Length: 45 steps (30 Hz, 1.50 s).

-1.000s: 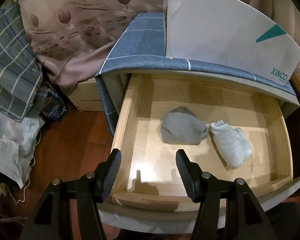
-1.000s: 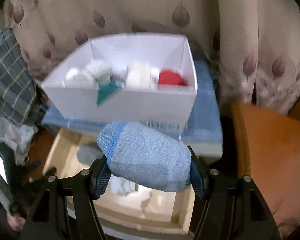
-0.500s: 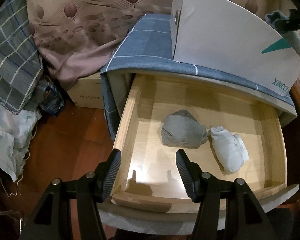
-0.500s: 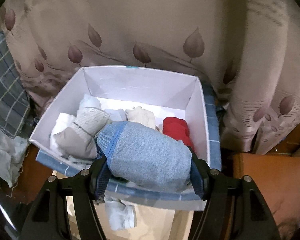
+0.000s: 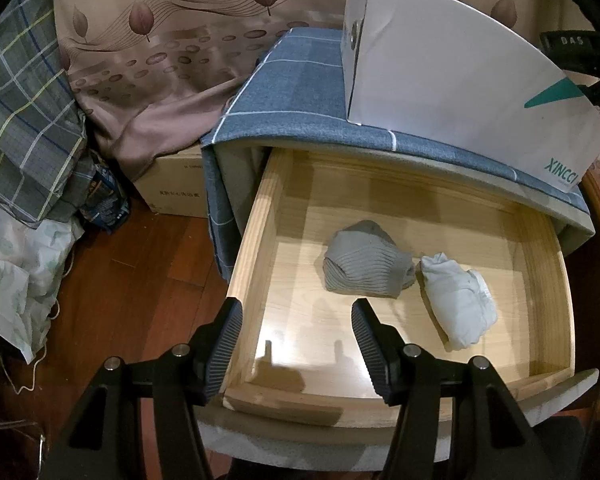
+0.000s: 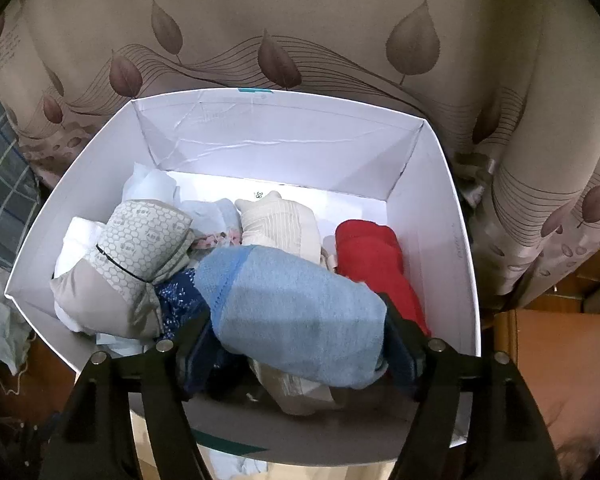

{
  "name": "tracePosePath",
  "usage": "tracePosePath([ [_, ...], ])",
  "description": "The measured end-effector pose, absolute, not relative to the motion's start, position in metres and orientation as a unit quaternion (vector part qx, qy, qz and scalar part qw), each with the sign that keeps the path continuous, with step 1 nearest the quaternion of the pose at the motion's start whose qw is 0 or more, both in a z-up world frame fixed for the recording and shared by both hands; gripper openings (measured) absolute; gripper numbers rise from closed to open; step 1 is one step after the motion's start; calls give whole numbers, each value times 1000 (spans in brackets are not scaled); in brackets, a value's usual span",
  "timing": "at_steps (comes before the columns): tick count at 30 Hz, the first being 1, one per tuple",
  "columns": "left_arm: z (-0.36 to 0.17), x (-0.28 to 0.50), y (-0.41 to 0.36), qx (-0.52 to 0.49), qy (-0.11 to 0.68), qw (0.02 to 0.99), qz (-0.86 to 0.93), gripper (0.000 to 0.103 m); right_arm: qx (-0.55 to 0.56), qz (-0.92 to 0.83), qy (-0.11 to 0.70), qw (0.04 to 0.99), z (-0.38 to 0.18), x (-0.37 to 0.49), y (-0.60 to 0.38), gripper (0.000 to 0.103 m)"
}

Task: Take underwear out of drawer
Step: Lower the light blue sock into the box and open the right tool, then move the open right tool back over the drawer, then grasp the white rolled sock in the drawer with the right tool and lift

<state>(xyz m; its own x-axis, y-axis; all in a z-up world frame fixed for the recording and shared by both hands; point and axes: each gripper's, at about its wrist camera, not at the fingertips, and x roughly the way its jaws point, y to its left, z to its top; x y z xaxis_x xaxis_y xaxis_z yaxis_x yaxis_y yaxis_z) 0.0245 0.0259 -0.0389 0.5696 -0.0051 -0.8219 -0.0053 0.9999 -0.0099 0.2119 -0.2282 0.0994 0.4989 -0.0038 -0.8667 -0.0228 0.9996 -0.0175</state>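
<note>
- White cardboard box (image 5: 460, 92): stands on the blue checked cloth (image 5: 300, 92) that covers the cabinet top, at its right rear; green triangle and green lettering "XINCCI" (end cut off) on the side wall.
- Right gripper (image 6: 300, 328): fingers pressed onto a rolled light-blue underwear (image 6: 296, 316), which is clamped between them and held inside the box's (image 6: 432, 184) front half, over the other contents.
- Box contents: red roll (image 6: 374, 256) at the right wall; cream ribbed roll (image 6: 282, 224) at centre; grey hexagon-print roll (image 6: 140, 248) at left; dark blue patterned piece (image 6: 180, 300) beneath it; white pieces in the left rear corner.
- Left gripper (image 5: 296, 344): fingers spread wide, holding nothing, above the front left corner of the open wooden drawer (image 5: 256, 248).
- Drawer contents: grey ribbed underwear (image 5: 366, 260) at centre; white underwear (image 5: 458, 306) just beside it, toward the right wall.
- Surroundings: leaf-print curtain (image 5: 172, 40) behind; brown carton (image 5: 176, 188) with unreadable print on the wooden floor (image 5: 140, 272) left of the cabinet; plaid fabric (image 5: 24, 128) at far left.
</note>
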Motion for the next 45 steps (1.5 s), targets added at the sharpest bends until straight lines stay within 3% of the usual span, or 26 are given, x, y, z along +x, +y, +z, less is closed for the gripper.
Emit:
tracePosePath([
  [13,-39,24,26,-5,466,885,2,58,8,41,475,879,132,171,-227,78],
  [24,-38,23,32,-14,467,884,7,58,-13,110,462,880,135,95,-212,75],
  [26,-38,23,32,-14,466,885,8,58,-27,123,475,871,121,82,-205,66],
  [34,-37,24,36,-21,470,883,7,58,-68,148,559,813,29,73,-175,49],
  [45,-38,24,39,-24,471,882,4,58,-120,165,629,750,-61,99,-141,51],
])
